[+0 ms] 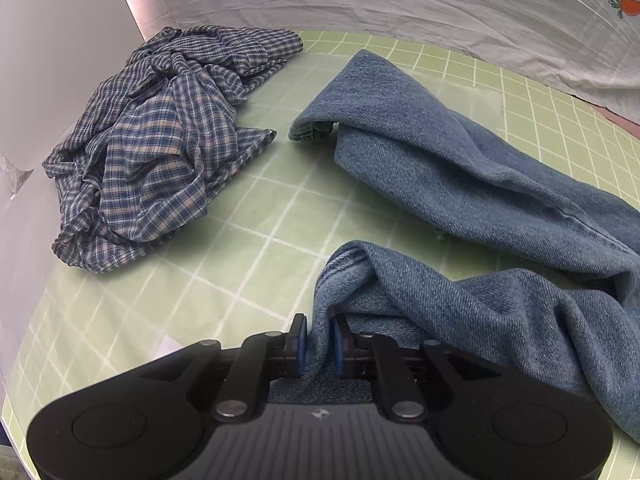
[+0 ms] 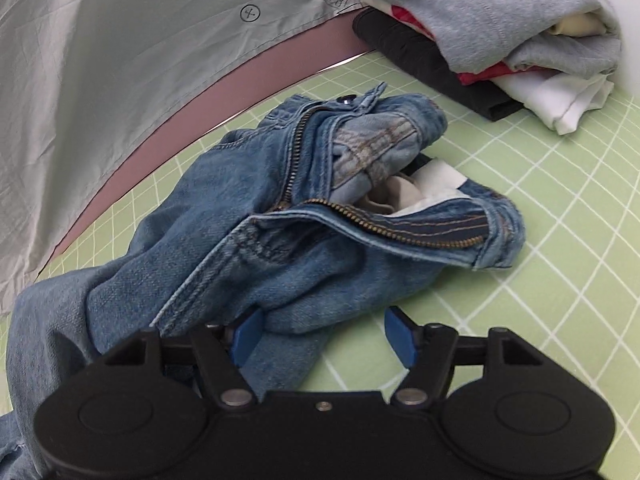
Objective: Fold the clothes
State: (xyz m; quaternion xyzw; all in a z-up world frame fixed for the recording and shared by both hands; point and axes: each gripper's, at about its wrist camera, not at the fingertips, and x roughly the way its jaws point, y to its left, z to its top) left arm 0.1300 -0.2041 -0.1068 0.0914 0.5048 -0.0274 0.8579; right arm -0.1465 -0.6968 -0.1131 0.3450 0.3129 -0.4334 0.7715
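Our left gripper (image 1: 319, 346) is clenched on a fold of one leg of the blue jeans (image 1: 460, 184), which sprawl across the green grid mat (image 1: 248, 216), with a crumpled plaid shirt (image 1: 160, 144) lying apart at far left. Our right gripper (image 2: 324, 340) hangs released, its blue pads (image 2: 400, 338) spread around loose denim near the jeans' unzipped waistband (image 2: 360, 184). A stack of folded clothes (image 2: 500, 40) sits at far right.

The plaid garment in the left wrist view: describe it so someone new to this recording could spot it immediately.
Start at the green gridded mat and go to its far left edge, beside the grey wall. There lies the plaid shirt, crumpled in a heap. Its thin blue-and-white checks set it apart from the plain denim jeans to its right, which the left claw grips.
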